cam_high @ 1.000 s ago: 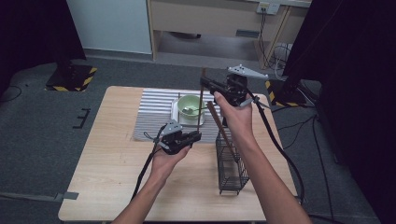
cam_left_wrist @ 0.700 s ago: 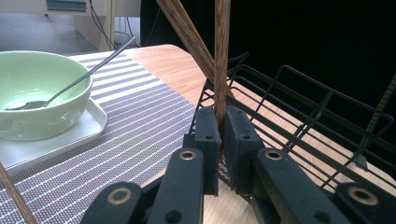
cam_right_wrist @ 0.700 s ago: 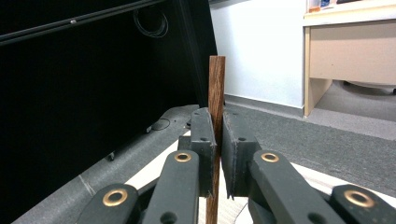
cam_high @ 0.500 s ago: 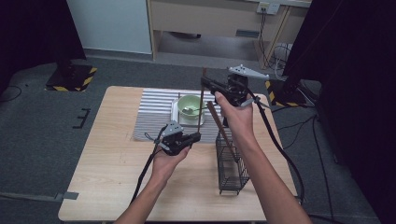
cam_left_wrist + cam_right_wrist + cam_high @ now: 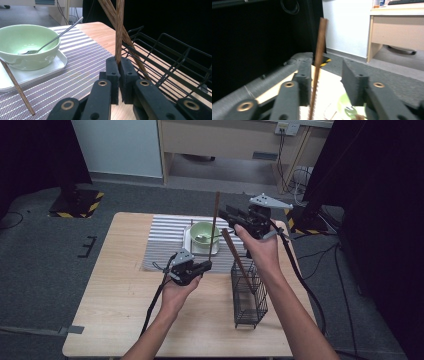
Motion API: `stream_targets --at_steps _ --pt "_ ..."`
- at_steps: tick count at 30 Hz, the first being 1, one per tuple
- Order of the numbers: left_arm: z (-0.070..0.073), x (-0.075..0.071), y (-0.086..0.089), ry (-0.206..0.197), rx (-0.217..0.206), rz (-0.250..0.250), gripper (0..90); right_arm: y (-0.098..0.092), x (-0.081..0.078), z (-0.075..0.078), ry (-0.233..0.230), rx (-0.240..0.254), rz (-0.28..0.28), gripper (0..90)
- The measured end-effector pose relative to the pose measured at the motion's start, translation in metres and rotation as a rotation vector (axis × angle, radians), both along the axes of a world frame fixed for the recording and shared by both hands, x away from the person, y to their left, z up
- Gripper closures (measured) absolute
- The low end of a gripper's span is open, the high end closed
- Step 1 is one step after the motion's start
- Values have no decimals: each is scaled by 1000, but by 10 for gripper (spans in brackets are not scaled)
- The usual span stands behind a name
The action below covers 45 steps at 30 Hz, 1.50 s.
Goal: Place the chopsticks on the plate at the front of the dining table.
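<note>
My left gripper (image 5: 206,265) (image 5: 119,62) is shut on the lower end of a brown chopstick (image 5: 214,222) (image 5: 119,27) and holds it upright beside the wire basket (image 5: 249,292). My right gripper (image 5: 224,214) (image 5: 325,65) is up at the chopstick's (image 5: 320,45) top. Its jaws have just been opening; the stick stands between them, close to the left pad (image 5: 305,75), unpressed. A second chopstick (image 5: 236,260) (image 5: 130,42) leans inside the basket. A third one (image 5: 15,85) rests against the white tray.
A green bowl (image 5: 205,231) (image 5: 25,42) with a metal spoon (image 5: 62,32) sits on a white tray (image 5: 190,247) (image 5: 53,66) on a striped mat (image 5: 162,240). The black wire basket (image 5: 165,62) stands at the table's right side. The wooden table (image 5: 115,310) has bare room near the person.
The right gripper's jaws have parted off the top of the chopstick. The left gripper still grips its lower end, and the stick now stands more upright. Both hands stayed about where they were.
</note>
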<state>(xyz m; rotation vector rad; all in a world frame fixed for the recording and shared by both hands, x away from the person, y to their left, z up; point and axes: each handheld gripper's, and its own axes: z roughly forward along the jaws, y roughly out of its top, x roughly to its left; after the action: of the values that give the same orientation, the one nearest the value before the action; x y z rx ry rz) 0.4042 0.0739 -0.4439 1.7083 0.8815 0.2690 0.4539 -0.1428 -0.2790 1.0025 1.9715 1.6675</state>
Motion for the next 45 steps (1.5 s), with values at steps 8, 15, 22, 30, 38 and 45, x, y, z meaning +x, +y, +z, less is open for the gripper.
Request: stream_targets --at_steps 8,15,22,30,38,45 --pt "1 0 4 -6 13 20 862 -24 -4 -11 -22 -102 -110 353" --pt "4 0 13 -8 17 43 862 -51 -2 -23 -21 -132 -201 274" --pt "5 1 25 -15 35 70 862 -77 -1 -36 -17 -143 -280 230" --pt "4 2 31 -16 36 94 862 -98 -4 -53 -12 -174 -328 200" --pt "1 5 35 -13 37 107 863 -127 -5 -86 29 -160 -391 190" --pt "2 5 38 -17 41 119 862 -152 -7 -121 84 -159 -431 170"
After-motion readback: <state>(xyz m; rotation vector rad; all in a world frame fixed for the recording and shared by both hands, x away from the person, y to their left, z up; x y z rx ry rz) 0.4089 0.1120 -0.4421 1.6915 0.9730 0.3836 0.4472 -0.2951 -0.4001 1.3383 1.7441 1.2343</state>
